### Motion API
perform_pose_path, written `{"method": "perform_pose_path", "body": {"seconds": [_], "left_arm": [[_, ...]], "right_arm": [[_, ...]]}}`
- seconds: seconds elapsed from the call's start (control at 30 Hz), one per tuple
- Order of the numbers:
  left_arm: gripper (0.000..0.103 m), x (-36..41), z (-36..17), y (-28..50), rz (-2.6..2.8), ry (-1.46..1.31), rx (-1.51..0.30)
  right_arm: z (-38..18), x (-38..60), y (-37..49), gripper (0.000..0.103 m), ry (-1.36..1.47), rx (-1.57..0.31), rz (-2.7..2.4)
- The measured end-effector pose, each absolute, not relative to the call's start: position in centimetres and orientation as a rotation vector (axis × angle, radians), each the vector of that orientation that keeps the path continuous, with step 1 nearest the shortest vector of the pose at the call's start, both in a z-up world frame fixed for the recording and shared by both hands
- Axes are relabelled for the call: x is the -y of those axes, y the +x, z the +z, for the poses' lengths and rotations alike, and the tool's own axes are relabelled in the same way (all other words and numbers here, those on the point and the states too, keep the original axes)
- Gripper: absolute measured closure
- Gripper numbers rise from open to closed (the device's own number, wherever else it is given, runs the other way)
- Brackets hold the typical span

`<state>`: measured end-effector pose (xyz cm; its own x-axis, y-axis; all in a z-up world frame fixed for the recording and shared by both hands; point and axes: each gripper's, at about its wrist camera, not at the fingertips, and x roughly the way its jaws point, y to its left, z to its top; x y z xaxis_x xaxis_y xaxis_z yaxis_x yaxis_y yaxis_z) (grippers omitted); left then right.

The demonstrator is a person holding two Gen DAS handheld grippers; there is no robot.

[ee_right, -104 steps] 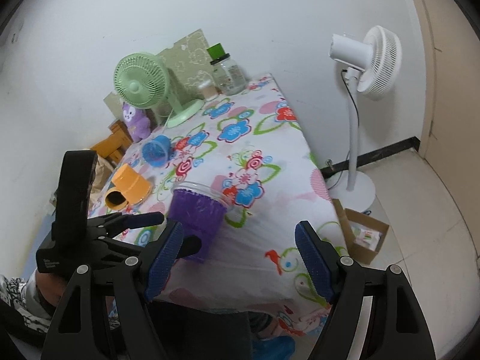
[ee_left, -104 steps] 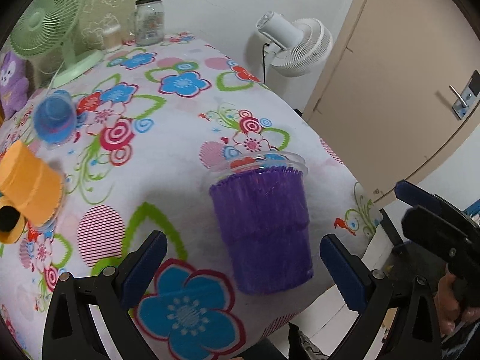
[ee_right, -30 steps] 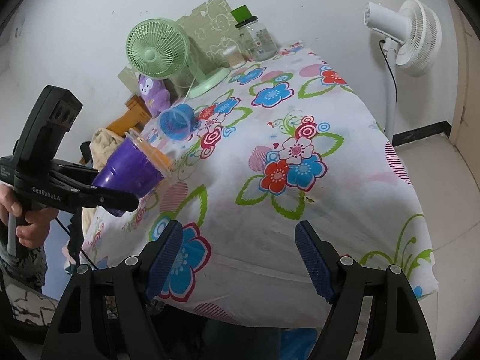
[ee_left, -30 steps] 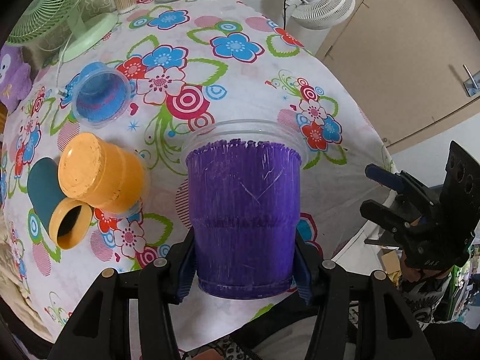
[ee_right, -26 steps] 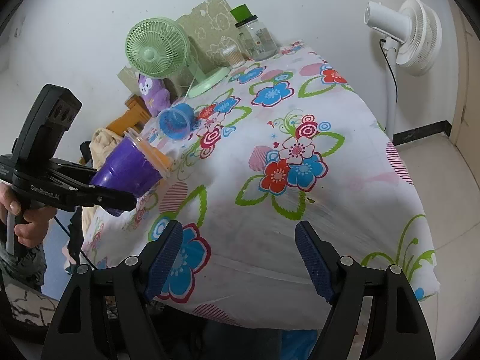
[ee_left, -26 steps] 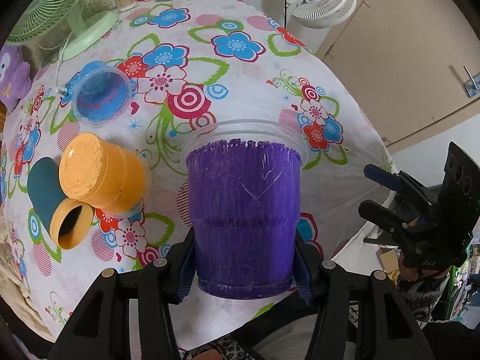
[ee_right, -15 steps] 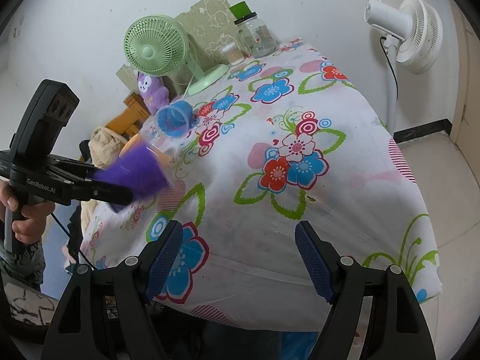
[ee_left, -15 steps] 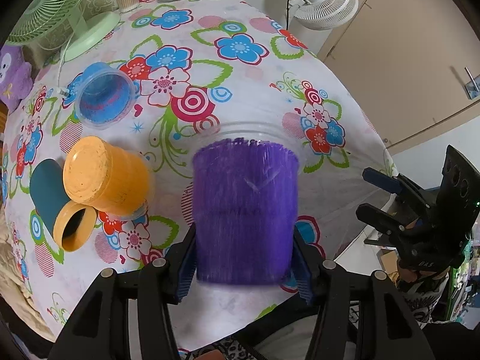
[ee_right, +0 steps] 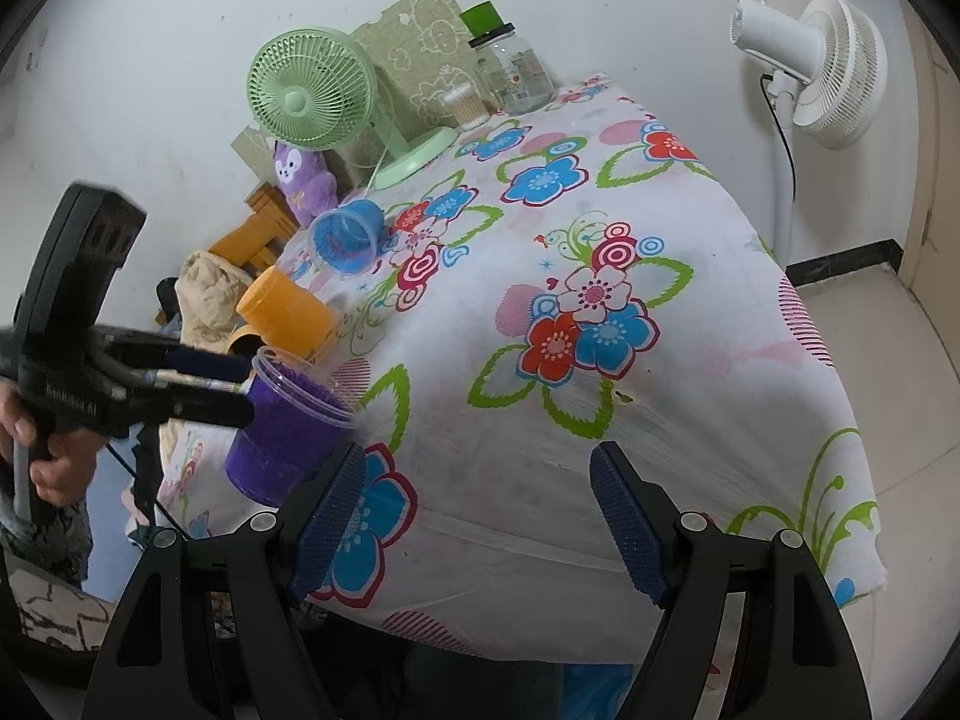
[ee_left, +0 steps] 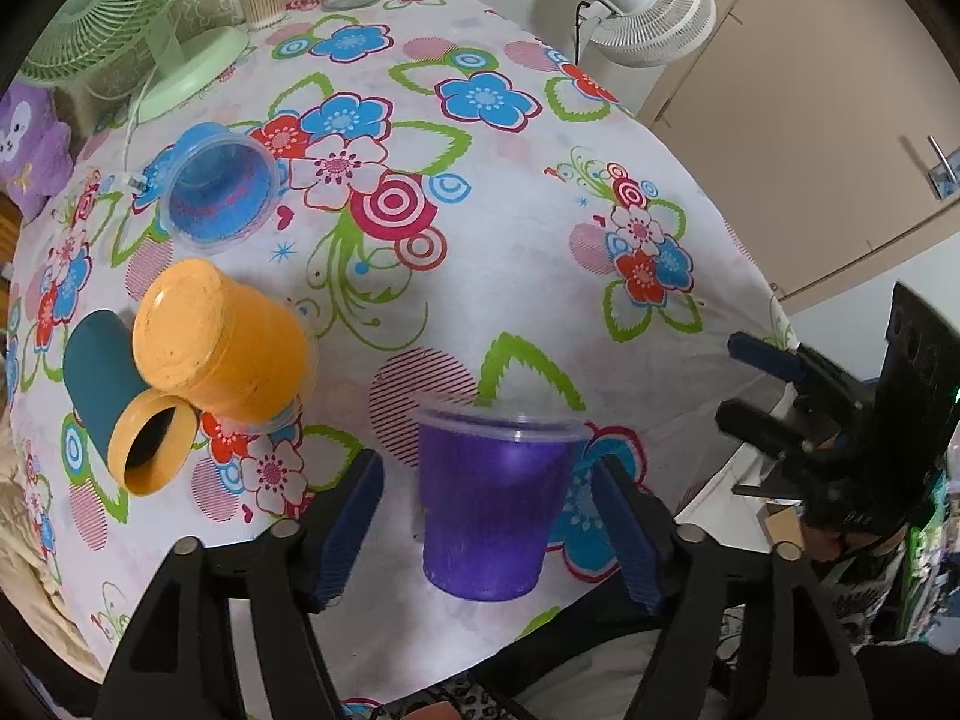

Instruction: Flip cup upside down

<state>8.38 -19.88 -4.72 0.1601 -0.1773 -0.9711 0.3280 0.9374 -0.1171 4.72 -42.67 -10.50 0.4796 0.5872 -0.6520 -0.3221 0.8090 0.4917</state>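
A purple cup with a clear rim (ee_left: 492,504) stands mouth up near the front edge of the flowered table (ee_left: 510,228). My left gripper (ee_left: 489,525) is open, its blue pads to either side of the cup with a gap on each side. In the right wrist view the purple cup (ee_right: 282,438) stands at the table's near left corner, with the left gripper (ee_right: 222,384) just above and left of it. My right gripper (ee_right: 471,522) is open and empty, off the table's front edge.
An orange cup (ee_left: 216,342) stands upside down left of the purple one, beside a teal and orange cup lying on its side (ee_left: 120,408). A blue cup (ee_left: 219,192) lies further back. A green desk fan (ee_right: 312,90), glass jar (ee_right: 510,72) and purple plush (ee_right: 303,180) stand at the far edge.
The left gripper was shut on the purple cup and held it above the table; it has set the cup down near the front edge and opened. The right gripper has stayed put.
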Motion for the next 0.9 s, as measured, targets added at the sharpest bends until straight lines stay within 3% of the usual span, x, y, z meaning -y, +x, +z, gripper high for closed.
{"method": "perform_pose_path", "body": {"seconds": [0.5,0.73,0.9], "left_arm": [[0.025,19.1,-9.3,6.7,-0.363,0.081,-1.407],[0.045,18.9,-9.7,6.8,-0.372,0.071,-1.416],[0.046,18.7,-9.4,6.8,-0.370,0.067,-1.416]], "right_arm": [[-9.8,41.8,4.4,0.023,0.282,-0.926,0.551],[-9.6,41.4,4.4,0.023,0.273,-0.929,0.549],[-9.6,41.0,4.6,0.023,0.269,-0.931,0.555]]}}
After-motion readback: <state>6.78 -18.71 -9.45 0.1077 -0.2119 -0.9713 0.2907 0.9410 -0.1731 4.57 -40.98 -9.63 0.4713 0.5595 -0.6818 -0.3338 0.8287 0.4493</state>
